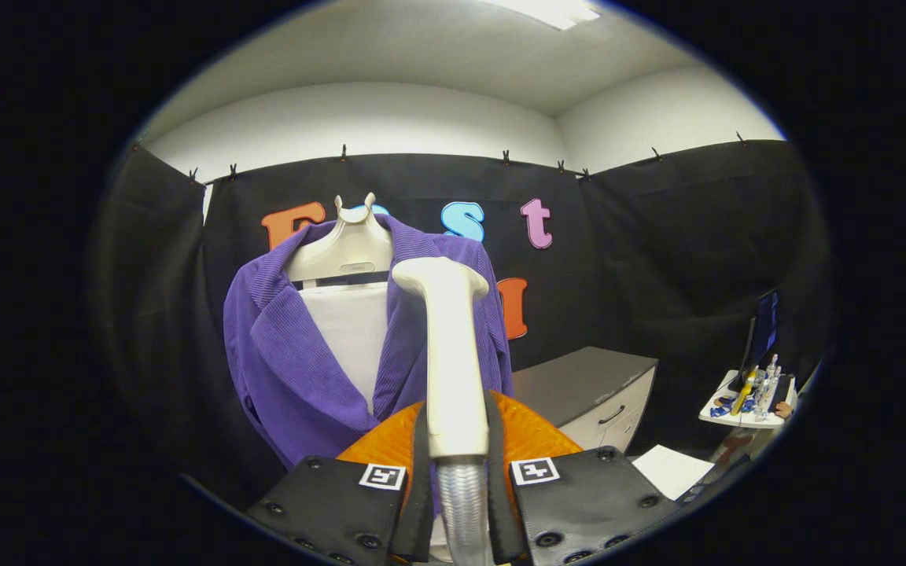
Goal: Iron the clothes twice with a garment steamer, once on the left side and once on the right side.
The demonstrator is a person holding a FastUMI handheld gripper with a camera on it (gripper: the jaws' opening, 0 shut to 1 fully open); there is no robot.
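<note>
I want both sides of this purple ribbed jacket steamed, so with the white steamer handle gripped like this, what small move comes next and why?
Probably ease the white garment steamer wand forward and toward one front panel of the purple ribbed jacket on the white hanger form. The gripper is shut on the wand's handle, its head upright before the jacket's panel on the gripper's right; whether it touches the cloth is unclear.
</note>
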